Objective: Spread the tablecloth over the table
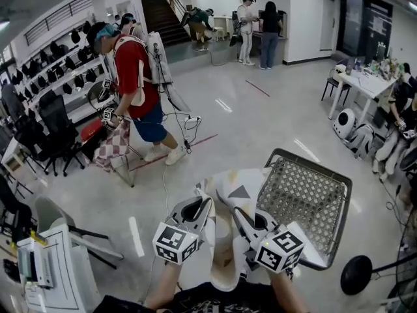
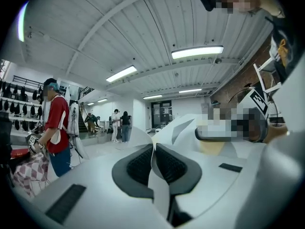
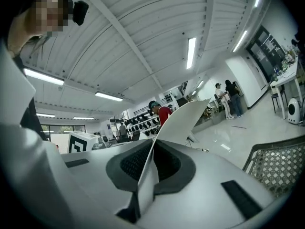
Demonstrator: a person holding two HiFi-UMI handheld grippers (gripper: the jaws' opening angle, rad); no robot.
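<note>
A white tablecloth [image 1: 236, 189] with grey and yellow shapes hangs bunched between my two grippers, held up in the air. My left gripper [image 1: 206, 205] is shut on one edge of it. In the left gripper view the cloth [image 2: 164, 137] is a thin fold pinched between the dark pads [image 2: 138, 166]. My right gripper [image 1: 236, 214] is shut on another edge, and in the right gripper view a flap of the cloth [image 3: 180, 119] stands up from its pads [image 3: 136, 162]. The grey mesh-topped table [image 1: 305, 199] stands just right of the grippers, and its corner [image 3: 279, 167] shows in the right gripper view.
A person in a red shirt [image 1: 133, 70] stands at the left with a checkered cloth [image 1: 114, 145]. Black chairs [image 1: 49, 126] line the left wall. A white desk [image 1: 365, 83] with seated people is at the far right, and a round black stool [image 1: 357, 274] stands near the mesh table.
</note>
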